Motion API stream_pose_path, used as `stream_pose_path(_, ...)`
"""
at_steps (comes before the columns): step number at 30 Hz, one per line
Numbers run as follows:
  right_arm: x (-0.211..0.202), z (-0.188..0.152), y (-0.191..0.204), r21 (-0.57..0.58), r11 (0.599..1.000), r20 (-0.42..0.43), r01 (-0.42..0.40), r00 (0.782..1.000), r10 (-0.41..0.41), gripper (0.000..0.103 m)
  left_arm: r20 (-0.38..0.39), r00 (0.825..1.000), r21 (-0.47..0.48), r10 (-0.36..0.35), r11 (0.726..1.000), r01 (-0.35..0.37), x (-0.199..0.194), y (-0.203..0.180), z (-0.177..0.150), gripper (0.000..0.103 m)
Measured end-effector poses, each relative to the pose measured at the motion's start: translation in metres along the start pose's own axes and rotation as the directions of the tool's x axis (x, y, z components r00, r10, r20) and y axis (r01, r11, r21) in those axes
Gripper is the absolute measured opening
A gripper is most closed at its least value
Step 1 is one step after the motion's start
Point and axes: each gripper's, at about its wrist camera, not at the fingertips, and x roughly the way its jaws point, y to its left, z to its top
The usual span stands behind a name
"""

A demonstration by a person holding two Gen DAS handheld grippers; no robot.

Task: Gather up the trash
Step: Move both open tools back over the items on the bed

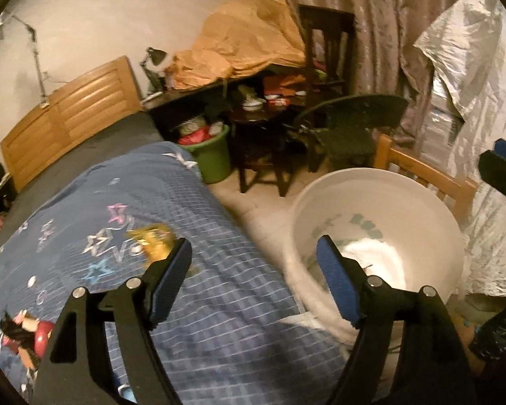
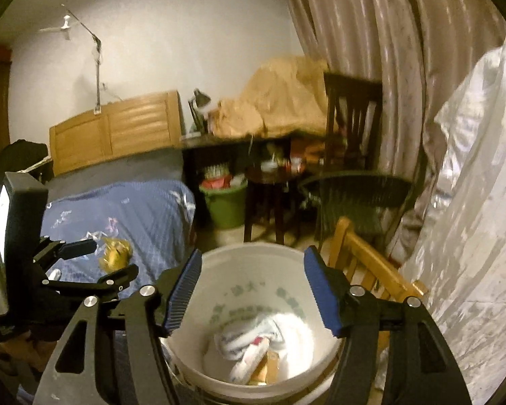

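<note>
A yellow crumpled wrapper (image 1: 153, 241) lies on the blue star-print bedcover (image 1: 101, 222). It also shows in the right wrist view (image 2: 114, 253). My left gripper (image 1: 253, 280) is open and empty, hovering just short of the wrapper; in the right wrist view (image 2: 109, 260) its fingers stand on either side of the wrapper. A white bucket (image 1: 404, 185) stands on the floor beside the bed and holds white paper and packaging (image 2: 253, 351). My right gripper (image 2: 251, 295) is open and empty above the bucket's rim (image 2: 253, 248).
A green bin (image 1: 211, 158) full of rubbish stands by a dark stool (image 1: 259, 135) and desk. A wooden chair (image 2: 364, 263) and a dark woven chair (image 1: 347, 125) stand behind the bucket. Silver sheeting (image 1: 482, 135) hangs at right. A doll (image 1: 27, 334) lies on the bedcover.
</note>
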Motion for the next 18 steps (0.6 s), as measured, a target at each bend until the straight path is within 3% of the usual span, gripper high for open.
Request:
stream_pose_path(6,-0.035,-0.011,0.038,-0.012,1.000,0.128,0.001,0.992,0.001,0.084,0.016,0.999,-0.049,0.050,0.998,-0.049,-0.031,0.038,-0.025,0.079)
stream_pose_path(12,-0.057,-0.026,0.079,-0.019,1.000,0.191,-0.023,0.981,0.026,0.097,0.001,0.994,-0.125,0.107,0.987,-0.106,-0.064,0.088,-0.060,0.083)
stream_pose_path(18,-0.062,-0.041,0.135,-0.053,0.995,0.187,-0.084,0.978,0.093,0.098,-0.012,0.985,-0.214,0.173,0.962,-0.171,-0.094,0.139,-0.093,0.085)
